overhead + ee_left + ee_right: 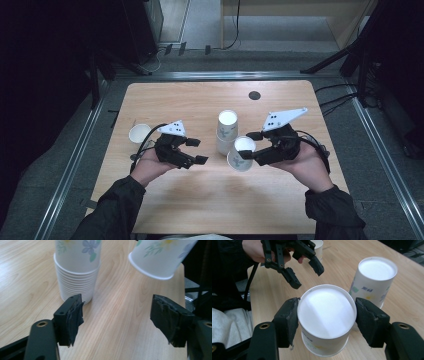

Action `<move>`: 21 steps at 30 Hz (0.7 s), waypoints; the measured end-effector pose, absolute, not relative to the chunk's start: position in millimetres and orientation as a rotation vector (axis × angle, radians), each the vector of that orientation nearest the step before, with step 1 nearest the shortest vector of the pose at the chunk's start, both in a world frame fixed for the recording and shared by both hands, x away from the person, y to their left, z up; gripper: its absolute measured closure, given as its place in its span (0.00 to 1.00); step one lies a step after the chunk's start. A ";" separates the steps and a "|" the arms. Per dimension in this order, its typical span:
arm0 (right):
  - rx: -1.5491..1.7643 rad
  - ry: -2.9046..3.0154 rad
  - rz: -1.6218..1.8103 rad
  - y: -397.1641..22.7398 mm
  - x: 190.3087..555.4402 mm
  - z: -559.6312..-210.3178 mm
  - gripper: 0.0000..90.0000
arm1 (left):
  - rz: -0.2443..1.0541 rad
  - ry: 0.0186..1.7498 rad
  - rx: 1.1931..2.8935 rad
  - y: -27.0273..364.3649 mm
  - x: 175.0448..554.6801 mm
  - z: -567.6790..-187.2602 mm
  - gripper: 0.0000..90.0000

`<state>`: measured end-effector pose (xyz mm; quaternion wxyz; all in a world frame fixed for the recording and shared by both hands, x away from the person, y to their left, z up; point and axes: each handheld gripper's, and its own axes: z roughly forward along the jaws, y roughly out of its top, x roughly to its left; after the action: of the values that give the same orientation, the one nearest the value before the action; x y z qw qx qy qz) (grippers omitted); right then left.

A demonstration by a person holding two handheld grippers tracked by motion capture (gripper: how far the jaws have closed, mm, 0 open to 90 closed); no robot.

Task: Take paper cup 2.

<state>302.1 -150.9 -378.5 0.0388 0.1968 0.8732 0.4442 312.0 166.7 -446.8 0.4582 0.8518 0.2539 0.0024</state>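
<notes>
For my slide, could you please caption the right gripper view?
Right gripper clamps an upside-down paper cup beside the cup stack.

Black round grommet (254,95) at far table (200,100) edge; grey floor (280,60) beyond.

The cup stack (227,131) stands bottom-up near the middle of the desk (210,200) and serves as the landmark. Just right of the stack and slightly nearer the person, the right tongs (244,153) grip a single cup (241,154), one jaw on each side, raised off the desk and tilted. Left of the stack, apart from it, the left tongs (197,151) hang over the desk with jaws spread, nothing between them. Farther left of the stack a lone cup (139,133) stands near the desk's left edge. Behind the stack, toward the far edge, a round hole (254,95) sits in the desk.
</notes>
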 end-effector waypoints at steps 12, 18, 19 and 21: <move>0.588 2.719 1.373 -140.4 305.6 -404.8 0.42 | -0.065 0.494 2.115 156.0 304.5 -454.9 0.17; 0.567 2.716 1.443 -134.9 307.4 -407.9 0.42 | -0.084 0.488 2.100 154.7 304.1 -457.1 0.18; 0.565 2.718 1.455 -133.6 307.7 -408.4 0.42 | -0.087 0.479 2.100 154.6 303.6 -456.9 0.18; 0.559 2.723 1.468 -130.7 308.0 -409.3 0.42 | -0.080 0.468 2.093 153.8 302.3 -456.8 0.18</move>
<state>308.0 -130.7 -409.3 -0.0009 0.1778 0.8663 0.4669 302.3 153.8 -456.8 0.4776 0.8568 0.1915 -0.0328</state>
